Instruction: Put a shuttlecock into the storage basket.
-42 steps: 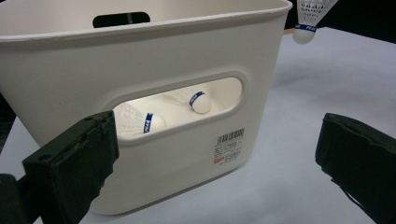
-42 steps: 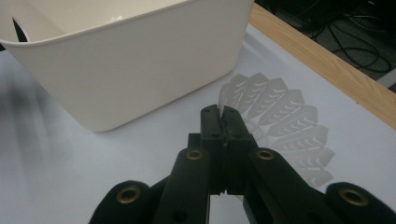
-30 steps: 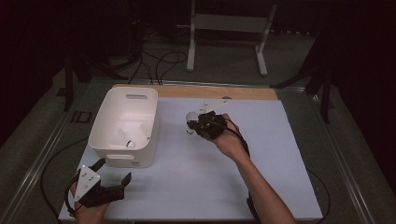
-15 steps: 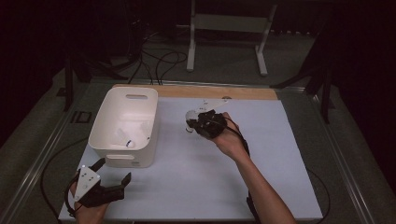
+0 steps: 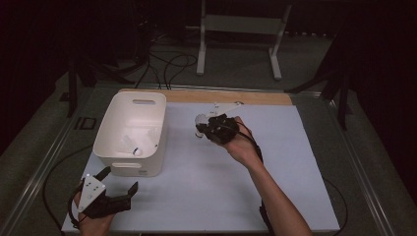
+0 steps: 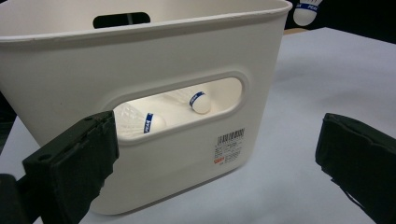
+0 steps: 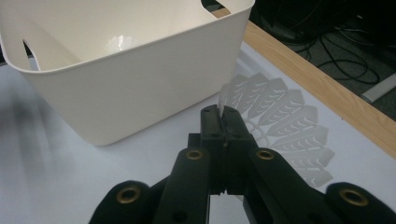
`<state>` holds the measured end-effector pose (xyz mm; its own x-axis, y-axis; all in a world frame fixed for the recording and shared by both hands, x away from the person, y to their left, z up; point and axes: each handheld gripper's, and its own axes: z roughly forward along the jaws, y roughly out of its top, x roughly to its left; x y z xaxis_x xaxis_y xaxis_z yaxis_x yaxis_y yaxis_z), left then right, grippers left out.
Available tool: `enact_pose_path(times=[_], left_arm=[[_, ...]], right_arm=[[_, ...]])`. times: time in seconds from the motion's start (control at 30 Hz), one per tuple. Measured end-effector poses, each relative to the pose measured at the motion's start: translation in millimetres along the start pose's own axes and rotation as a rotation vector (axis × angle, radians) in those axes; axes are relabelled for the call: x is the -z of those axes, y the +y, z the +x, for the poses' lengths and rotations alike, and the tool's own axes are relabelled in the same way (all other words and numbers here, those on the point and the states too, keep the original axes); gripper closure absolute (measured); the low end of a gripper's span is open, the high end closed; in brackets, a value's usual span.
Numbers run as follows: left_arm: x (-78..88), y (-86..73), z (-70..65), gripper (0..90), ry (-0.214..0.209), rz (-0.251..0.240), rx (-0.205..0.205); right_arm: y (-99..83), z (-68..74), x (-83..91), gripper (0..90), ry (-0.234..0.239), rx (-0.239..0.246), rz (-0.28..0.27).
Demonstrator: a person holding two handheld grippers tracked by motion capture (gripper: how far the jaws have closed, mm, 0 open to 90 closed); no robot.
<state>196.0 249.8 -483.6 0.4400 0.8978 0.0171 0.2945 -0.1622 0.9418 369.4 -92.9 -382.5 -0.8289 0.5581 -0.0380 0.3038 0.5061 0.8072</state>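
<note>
R gripper (image 5: 204, 129): jaws closed on the feather skirt of a shuttlecock (image 7: 280, 126), pinching its edge. Held above the mat (image 5: 295, 162), just right of the bin (image 5: 110, 140), near the wooden strip (image 5: 255, 97) at the far edge. Cork end points toward the bin in high view.

L gripper (image 5: 115, 189): jaws wide apart, nothing between them. Sits at near-left mat corner, just in front of the bin, aimed at its handle slot (image 6: 187, 109).

Bin: white, upright, on mat left side. Two shuttlecocks (image 6: 140, 123) lie inside on the floor, blue bands on corks, seen through the slot.
</note>
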Motion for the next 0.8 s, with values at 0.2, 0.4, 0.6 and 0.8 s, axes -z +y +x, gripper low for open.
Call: enact_pose_path(times=[0.2,0.4,0.6,0.8], left_arm=[[0.0,0.0,-0.1,0.0,-0.001,0.000,0.001],[-0.1,-0.1,-0.1,0.0,-0.001,-0.001,0.001],[-0.3,0.0,-0.4,0.0,-0.001,0.000,0.001],[-0.5,-0.1,-0.3,0.0,-0.002,0.000,0.002]], right_arm=[[2.7,0.5,0.1,89.6,-0.001,-0.002,-0.002],[5.4,0.2,0.1,89.6,-0.001,-0.005,-0.006],[8.4,-0.3,1.4,89.6,-0.006,-0.006,-0.014],[10.5,-2.0,2.7,89.6,-0.006,-0.007,-0.020]])
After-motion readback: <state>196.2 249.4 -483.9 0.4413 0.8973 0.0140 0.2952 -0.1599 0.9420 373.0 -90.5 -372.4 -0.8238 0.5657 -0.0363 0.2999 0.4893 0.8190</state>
